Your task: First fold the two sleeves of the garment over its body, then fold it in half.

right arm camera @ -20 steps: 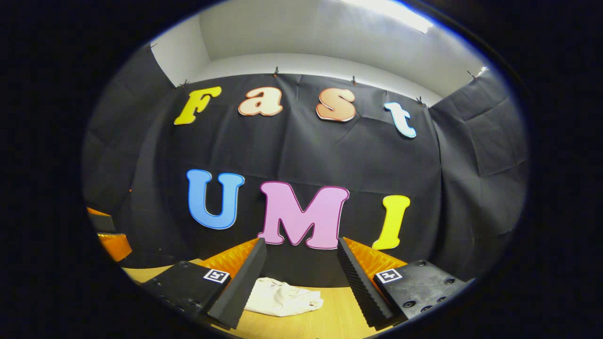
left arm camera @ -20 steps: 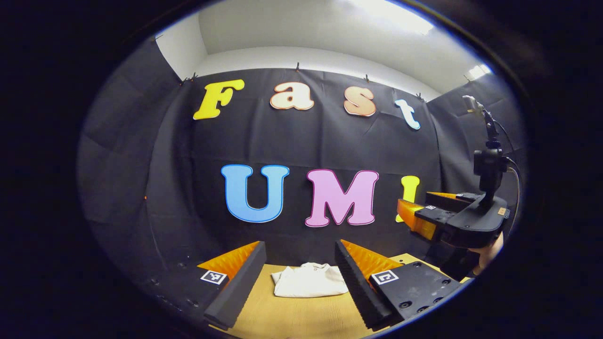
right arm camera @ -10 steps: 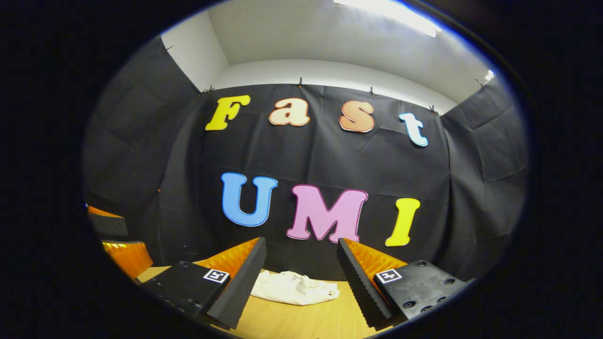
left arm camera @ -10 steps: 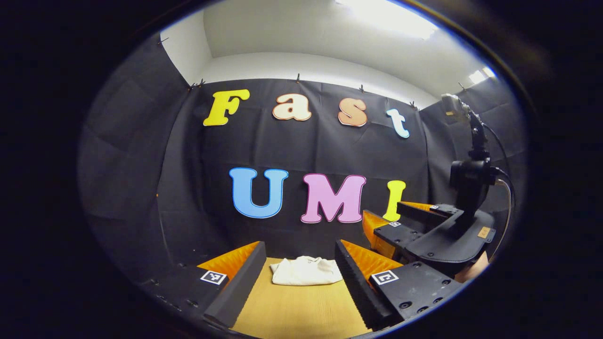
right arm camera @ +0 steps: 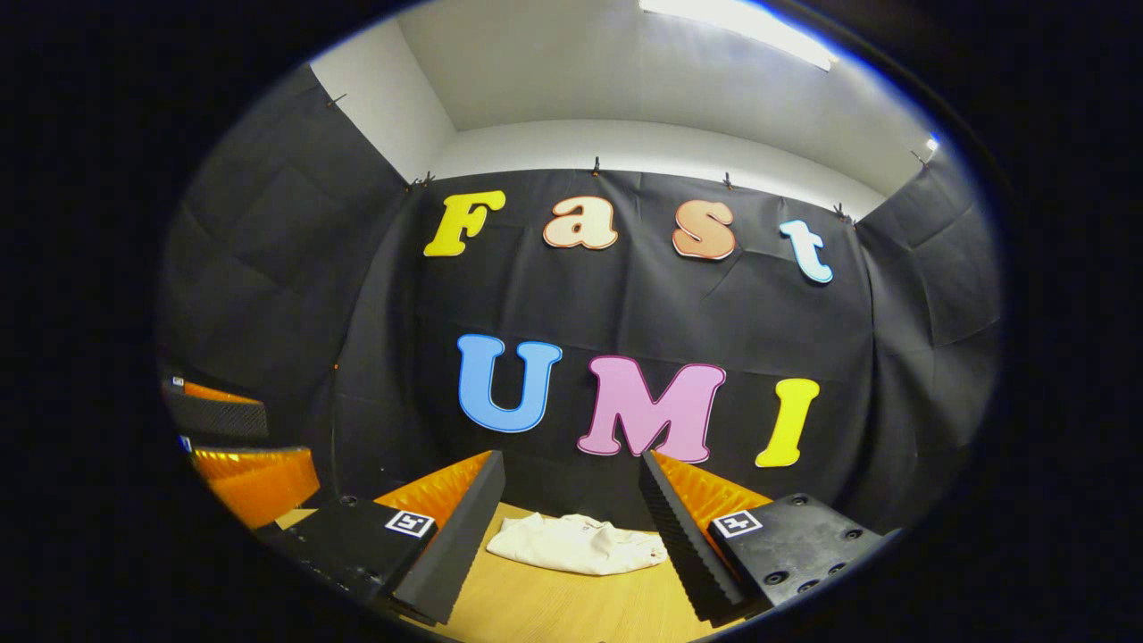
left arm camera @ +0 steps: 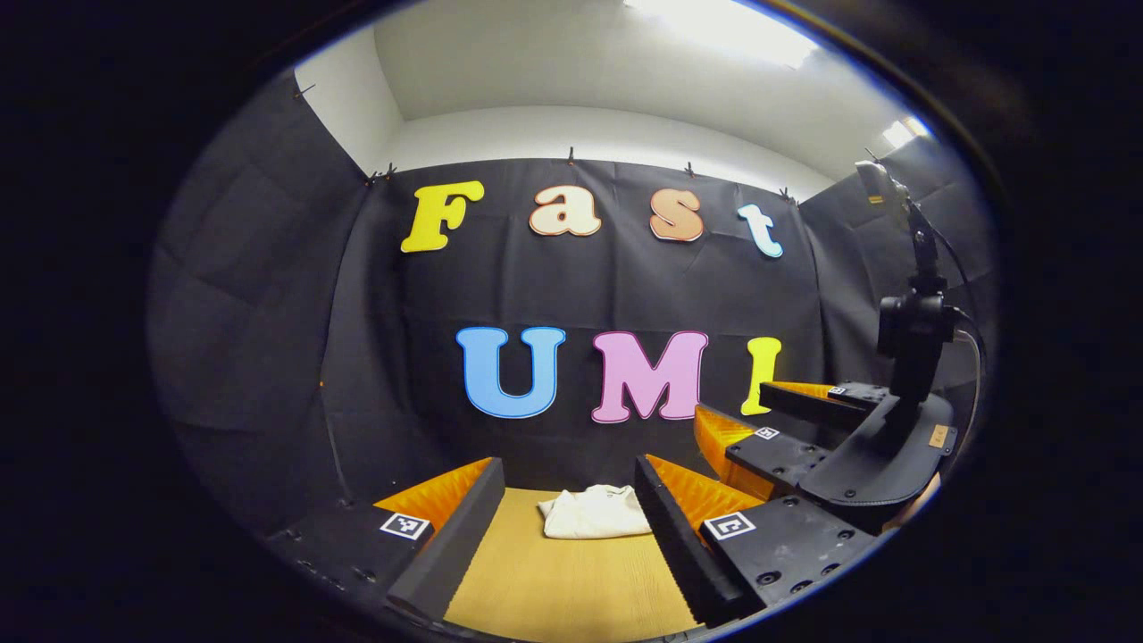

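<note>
We find the left gripper [left arm camera: 570,527] and right gripper [right arm camera: 571,527] with jaws spread wide, holding nothing. The garment [left arm camera: 596,513] lies folded on the table [left arm camera: 571,589] ahead, between our fingers, untouched. Its label is illegible.

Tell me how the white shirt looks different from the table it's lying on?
The garment is white; the table is yellowish wood. The garment is soft, rumpled and bunched into a small heap, while the table is flat and smooth. The garment covers just a patch at the far end, near the black wall, and the table stretches toward both open grippers. Neither gripper touches either.
</note>
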